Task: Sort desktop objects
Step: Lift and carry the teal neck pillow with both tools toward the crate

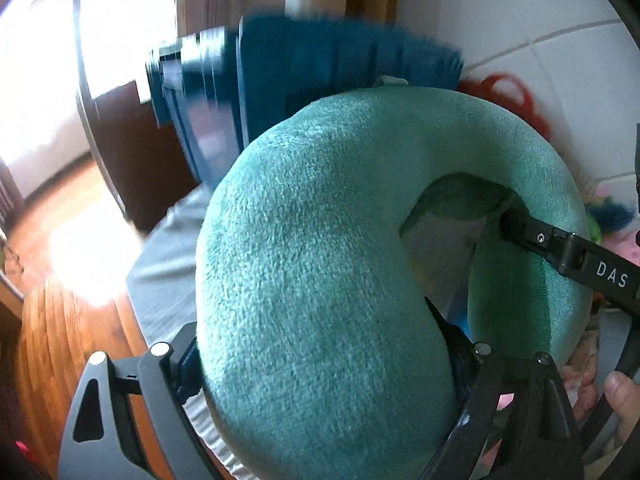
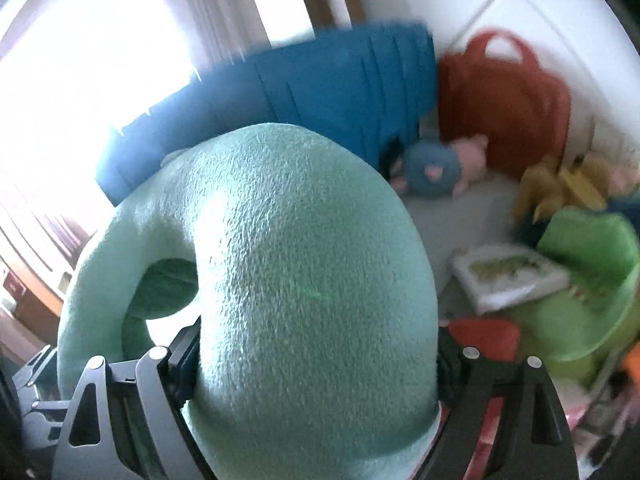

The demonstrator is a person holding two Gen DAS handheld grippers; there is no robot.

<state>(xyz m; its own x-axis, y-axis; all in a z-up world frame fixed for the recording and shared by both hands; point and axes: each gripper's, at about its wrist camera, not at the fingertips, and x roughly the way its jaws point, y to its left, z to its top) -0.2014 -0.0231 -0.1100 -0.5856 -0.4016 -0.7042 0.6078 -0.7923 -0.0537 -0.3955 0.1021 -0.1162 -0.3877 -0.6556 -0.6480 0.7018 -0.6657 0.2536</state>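
1. A green neck pillow [image 1: 320, 264] is held aloft between both tools, and it fills most of each wrist view.
2. The left gripper [image 1: 324, 364] is spread wide, its jaws pressed into the plush on one limb of the U; the fabric is seen bulging around the pads, so a real grip is judged.
3. The right gripper [image 2: 316, 360] is likewise spread wide and clamped on the other limb, with the plush squeezed between its pads.
4. A finger [image 1: 532, 236] of the right tool is seen in the left view, poking against the inner curve of the pillow.
5. The key relation: the pillow's curve arches away from both claws toward the blue organizer [image 2: 320, 92] at the back wall, with one limb in each claw, so neither hand is judged nearer; the load is shared.
6. Any set-down is judged to call for both jaws to be released together, or the pillow would swing from one limb.
7. Beyond it, a red bag [image 2: 508, 100], a small plush toy [image 2: 436, 172], a picture book [image 2: 508, 276] and a green cushion [image 2: 588, 264] are seen on the grey surface [image 2: 460, 216].
8. Hidden: the gripper tips themselves, and whatever lies directly under the pillow. The background is smeared by motion blur, and the toys at the right edge cannot be made out.
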